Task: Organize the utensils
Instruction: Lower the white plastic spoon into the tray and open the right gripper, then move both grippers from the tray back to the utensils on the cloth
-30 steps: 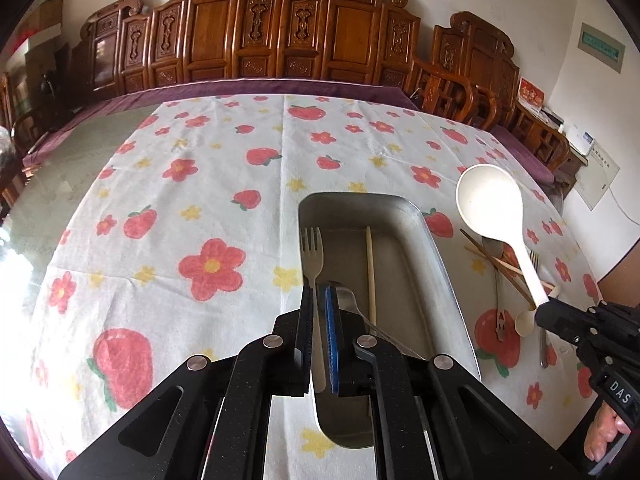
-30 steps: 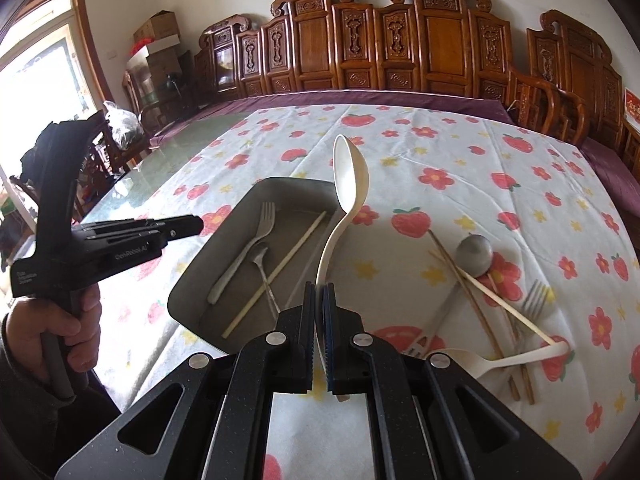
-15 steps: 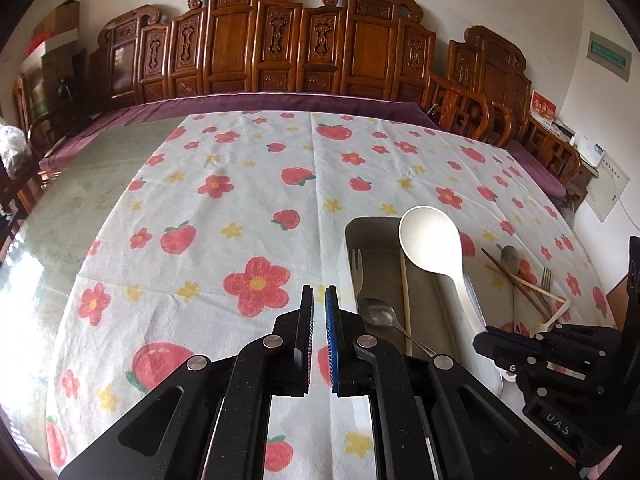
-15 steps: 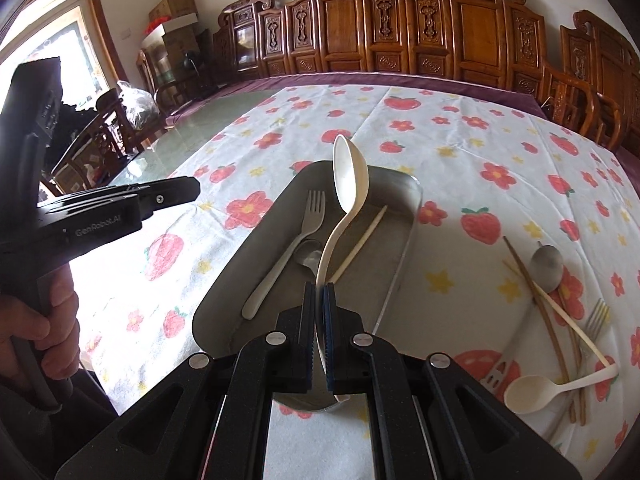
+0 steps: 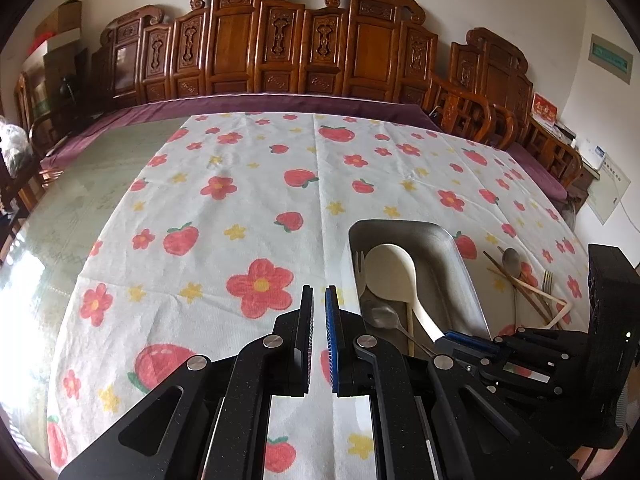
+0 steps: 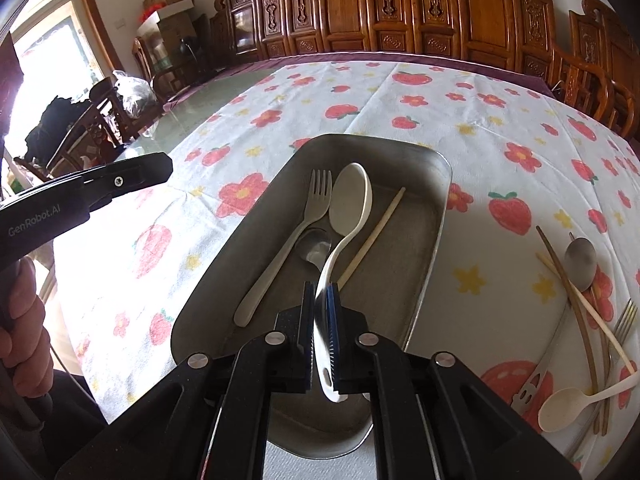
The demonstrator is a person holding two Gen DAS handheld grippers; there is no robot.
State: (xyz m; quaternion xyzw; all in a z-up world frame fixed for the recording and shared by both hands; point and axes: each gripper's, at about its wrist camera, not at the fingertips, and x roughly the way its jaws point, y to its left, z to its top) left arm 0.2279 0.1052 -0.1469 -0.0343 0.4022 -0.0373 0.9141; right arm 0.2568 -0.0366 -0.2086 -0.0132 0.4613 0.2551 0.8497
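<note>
Both wrist views look steeply down along their own claws across the counter [image 5: 200, 200] toward the far chairs [image 6: 400, 4], the right close above the tray [image 6: 436, 168], the left nearer its left, sharing tray [image 5: 460, 256] and cloth.

Matt metal tray [image 6: 436, 216]; printed cloth [image 5: 240, 208]

Right gripper [image 6: 320, 320] has carried the white ladle [image 6: 349, 204] from above the tablecloth [image 6: 500, 184] down into the metal tray [image 6: 424, 160]; bowl now lies by the fork [image 6: 308, 216]. Its jaws have just been opening, handle between them. Left gripper [image 5: 319, 320] drew back off the tray.
</note>
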